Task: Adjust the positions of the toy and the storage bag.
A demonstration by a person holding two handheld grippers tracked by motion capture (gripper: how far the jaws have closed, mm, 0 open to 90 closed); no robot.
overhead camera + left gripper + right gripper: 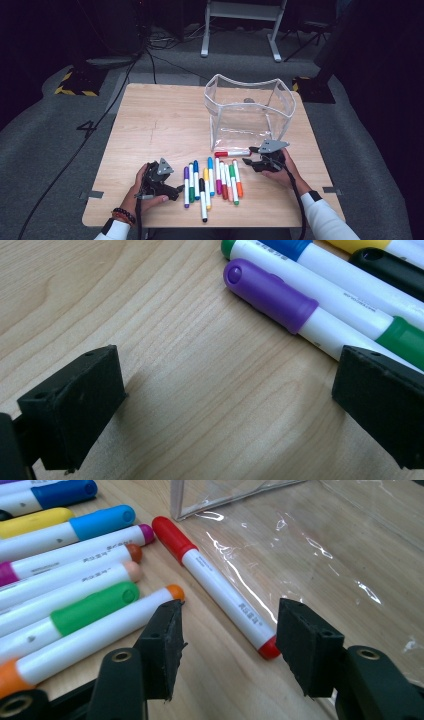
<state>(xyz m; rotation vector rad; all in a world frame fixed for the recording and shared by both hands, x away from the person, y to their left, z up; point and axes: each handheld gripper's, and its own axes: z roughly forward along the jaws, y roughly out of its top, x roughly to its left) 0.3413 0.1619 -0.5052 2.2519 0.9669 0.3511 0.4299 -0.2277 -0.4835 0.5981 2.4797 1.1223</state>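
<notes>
Right gripper (227,630) hovering unclenched around red marker's (215,582) end; left gripper (220,410) resting released beside purple marker (280,297).

Matt wood table (150,120), glossy clear plastic pouch (250,107), smooth plastic markers (212,180), matt blk gripper pads (165,635).

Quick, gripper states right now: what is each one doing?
Left gripper: open, empty, beside the purple-capped marker.
Right gripper: open, jaws either side of the red-capped marker, not gripping it.
</notes>
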